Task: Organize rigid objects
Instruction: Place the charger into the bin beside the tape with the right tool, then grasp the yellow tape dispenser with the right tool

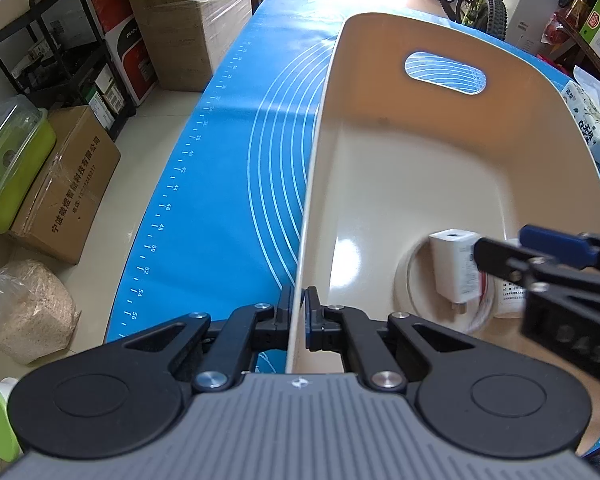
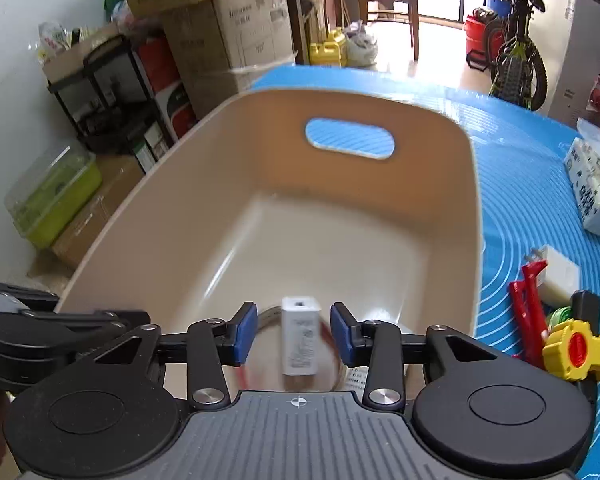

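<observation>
Beige plastic basket [image 1: 440, 168] sat on the blue mat [image 1: 228, 184], its left wall pinched by the left gripper [image 1: 299, 312]. Inside, near its front edge, a white charger block [image 2: 301, 334] lay between the right gripper's [image 2: 294, 334] spread pads, untouched.

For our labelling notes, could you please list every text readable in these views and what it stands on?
"42" to "56": ruler marks on blue mat.
"宁波…智能科技有限公司": cardboard box on the floor.
Too blurred: print on white charger, tissue pack, far cartons.
None on the beige bin.
</observation>
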### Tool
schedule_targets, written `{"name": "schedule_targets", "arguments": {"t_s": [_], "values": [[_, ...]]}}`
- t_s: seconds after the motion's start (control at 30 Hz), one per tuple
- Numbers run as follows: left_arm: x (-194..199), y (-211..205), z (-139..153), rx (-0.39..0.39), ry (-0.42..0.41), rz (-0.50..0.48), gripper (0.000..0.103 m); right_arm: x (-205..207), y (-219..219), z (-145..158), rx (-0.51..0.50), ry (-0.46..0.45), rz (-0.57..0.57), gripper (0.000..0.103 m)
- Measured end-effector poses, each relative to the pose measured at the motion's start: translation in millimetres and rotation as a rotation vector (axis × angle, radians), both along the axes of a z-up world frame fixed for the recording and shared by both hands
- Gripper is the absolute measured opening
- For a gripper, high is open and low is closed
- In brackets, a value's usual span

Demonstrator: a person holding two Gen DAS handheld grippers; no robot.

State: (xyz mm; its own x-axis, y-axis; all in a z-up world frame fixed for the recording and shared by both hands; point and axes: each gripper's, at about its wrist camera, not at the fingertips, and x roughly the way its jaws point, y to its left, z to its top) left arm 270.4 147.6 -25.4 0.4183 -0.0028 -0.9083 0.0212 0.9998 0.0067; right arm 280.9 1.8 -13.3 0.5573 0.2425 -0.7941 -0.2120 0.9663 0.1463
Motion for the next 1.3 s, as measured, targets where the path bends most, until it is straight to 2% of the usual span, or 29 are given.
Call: {"name": "schedule_targets", "arguments": {"t_s": [0.23,0.33,0.37,0.4,0.43,0.53,0.63,0.73,0.87,1.03,1.13,1.3], "values": [[0.3,-1.7,-0.3,0.001,0.002,0.001,0.007,-8.2,-49.5,24.0,0.019,-0.048,-0.089,0.053],[-0.6,-2.4,2.7,-0.015,-0.011,-0.006,0.006,-8.6,-79.3,32.1,0.119,-0.04,-0.11,0.049],[-1.2,-3.5,2.9,-0.019,-0.013,-0.01,0.006,-10.2,-87.4,35.6,0.124,-0.044,-0.137,0.053],[-0.7,-4.3,2.0,-0.008,-0.012,-0.01,0.006,-11.9,-93.7,38.9,0.084,-0.057,-0.179,0.06],[0.0,-4.9,0.1,0.005,-0.005,-0.006,0.006,-13.4,-100.5,42.2,0.056,-0.075,-0.2,0.061],[0.8,-4.1,-1.6,-0.001,0.003,-0.002,0.006,-14.6,-124.7,46.5,0.042,-0.076,-0.24,0.062],[-0.2,-4.1,-1.3,0.0,0.002,-0.004,0.006,-15.1,-145.4,46.0,-0.018,-0.072,-0.292,0.062],[0.1,-4.6,-1.5,0.002,0.005,-0.003,0.006,-11.7,-168.6,37.3,-0.057,-0.037,-0.366,0.062],[0.6,-4.6,-1.4,0.002,0.007,-0.002,0.006,-5.5,-202.0,13.9,-0.031,0.048,-0.511,0.062],[1.0,-5.5,-1.2,0.004,0.007,-0.002,0.006,-3.5,-238.2,-19.5,0.105,0.142,-0.669,0.062],[0.9,-5.8,-0.9,0.007,0.008,-0.003,0.007,-3.3,-244.7,-35.5,0.143,0.174,-0.72,0.062],[0.5,-6.5,-0.9,0.008,0.007,-0.003,0.007,0.2,-251.9,-51.1,0.288,0.223,-0.829,0.062]]}}
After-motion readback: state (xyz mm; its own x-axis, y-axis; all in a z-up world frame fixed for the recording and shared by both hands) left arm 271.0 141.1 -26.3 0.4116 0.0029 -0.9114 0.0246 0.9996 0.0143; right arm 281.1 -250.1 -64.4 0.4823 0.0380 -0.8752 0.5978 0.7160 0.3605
